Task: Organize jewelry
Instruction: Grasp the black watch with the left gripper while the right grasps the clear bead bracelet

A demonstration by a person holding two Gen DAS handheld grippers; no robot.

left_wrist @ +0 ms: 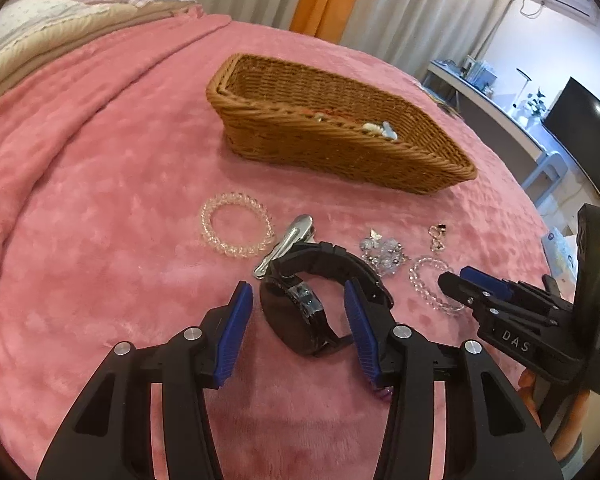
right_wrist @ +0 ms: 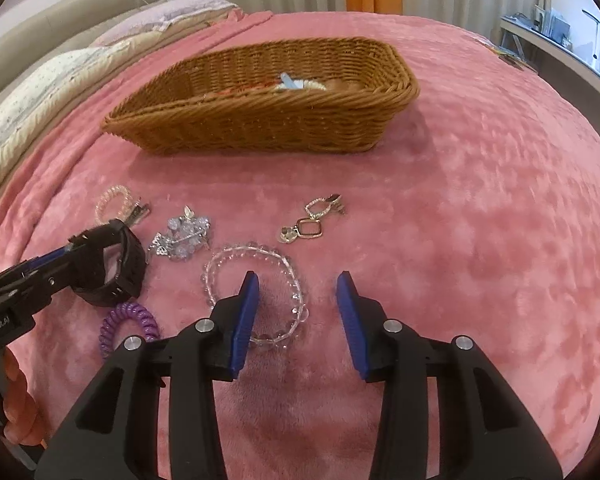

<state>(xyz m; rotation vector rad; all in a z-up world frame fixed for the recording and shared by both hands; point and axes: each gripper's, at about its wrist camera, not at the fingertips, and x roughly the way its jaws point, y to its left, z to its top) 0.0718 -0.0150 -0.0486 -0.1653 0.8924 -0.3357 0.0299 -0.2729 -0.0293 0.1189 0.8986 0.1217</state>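
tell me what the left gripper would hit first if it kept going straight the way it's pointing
Most likely the black watch: it lies on the pink blanket between the open fingers of the left gripper. No pad visibly presses it, though depth is hard to judge.

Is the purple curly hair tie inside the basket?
No, the purple hair tie lies on the pink blanket beside the black watch, well in front of the wicker basket.

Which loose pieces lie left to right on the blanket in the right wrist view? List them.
Pink coil bracelet → purple coil hair tie → crystal brooch cluster → clear bead bracelet → gold earrings.
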